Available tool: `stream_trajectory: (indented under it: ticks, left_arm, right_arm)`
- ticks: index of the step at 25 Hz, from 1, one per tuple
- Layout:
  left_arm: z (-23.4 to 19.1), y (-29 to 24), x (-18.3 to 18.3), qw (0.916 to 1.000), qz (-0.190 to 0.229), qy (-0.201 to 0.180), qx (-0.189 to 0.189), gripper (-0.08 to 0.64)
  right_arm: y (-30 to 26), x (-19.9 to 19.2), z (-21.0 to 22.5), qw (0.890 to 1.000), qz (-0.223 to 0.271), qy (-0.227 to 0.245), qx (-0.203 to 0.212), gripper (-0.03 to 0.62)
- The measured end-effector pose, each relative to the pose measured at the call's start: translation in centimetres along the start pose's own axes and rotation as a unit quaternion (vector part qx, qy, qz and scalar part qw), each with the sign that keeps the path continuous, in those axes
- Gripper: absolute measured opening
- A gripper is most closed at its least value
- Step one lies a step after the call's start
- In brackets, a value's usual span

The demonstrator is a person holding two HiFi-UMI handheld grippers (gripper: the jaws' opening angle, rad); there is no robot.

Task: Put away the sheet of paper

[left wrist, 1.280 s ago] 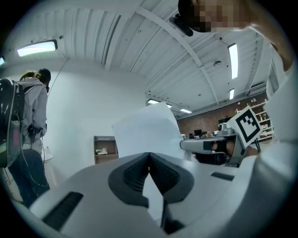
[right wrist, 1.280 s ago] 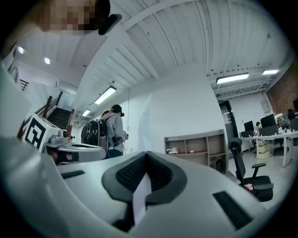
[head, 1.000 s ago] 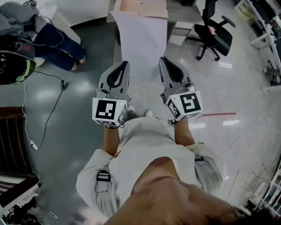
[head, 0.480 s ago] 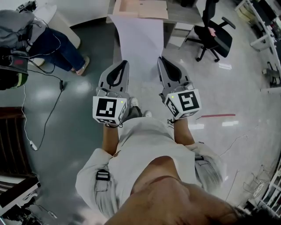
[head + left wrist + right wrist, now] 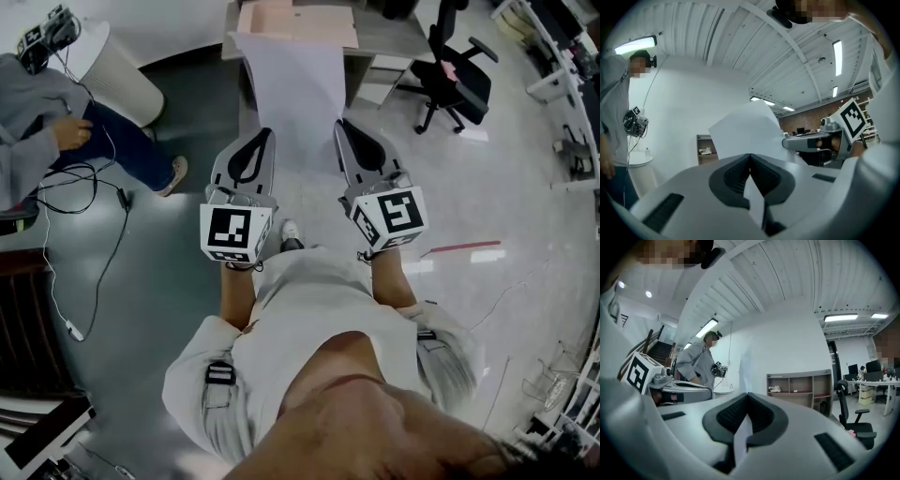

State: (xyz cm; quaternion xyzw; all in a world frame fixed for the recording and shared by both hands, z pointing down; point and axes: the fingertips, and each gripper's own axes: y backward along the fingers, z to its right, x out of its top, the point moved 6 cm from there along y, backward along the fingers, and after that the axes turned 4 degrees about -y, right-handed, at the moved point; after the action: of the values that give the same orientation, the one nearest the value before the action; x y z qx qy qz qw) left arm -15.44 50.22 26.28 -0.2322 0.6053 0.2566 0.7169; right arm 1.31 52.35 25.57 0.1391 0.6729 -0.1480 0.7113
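Clamping paper [image 5: 291, 84], L gripper [image 5: 266, 136], R gripper [image 5: 343, 126]

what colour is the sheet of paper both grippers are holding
Plain white: the sheet of paper has no print visible. It is clearest in the head view.

Two tools [image 5: 265, 139] [image 5: 344, 127], one paper sheet [image 5: 295, 94], one office chair [image 5: 459, 80].

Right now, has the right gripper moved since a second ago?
Yes, a little: the right gripper has edged forward toward the shelf, its cube now farther above the red floor line.
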Motion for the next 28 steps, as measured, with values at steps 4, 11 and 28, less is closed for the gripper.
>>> stream_trajectory:
  ticks: [4, 11, 28]
  left_arm:
    - [-2.6, -1.2, -0.5, 0.9999, 0.004, 0.006, -0.008, 0.017]
    - [-6.2, -2.3, -1.0, 0.9997, 0.007, 0.01, -0.02, 0.017]
    - [-10.0, -7.3, -2.3, 0.9995, -0.003, 0.027, -0.016, 0.017]
  right_arm:
    - [-2.7, -0.1, -0.3, 1.0, -0.004, 0.004, -0.008, 0.018]
    - [-6.0, -0.2, -1.0, 1.0, -0.007, 0.004, -0.025, 0.019]
    - [-12.0, -0.8, 2.1, 1.0, -0.021, 0.001, -0.019, 0.02]
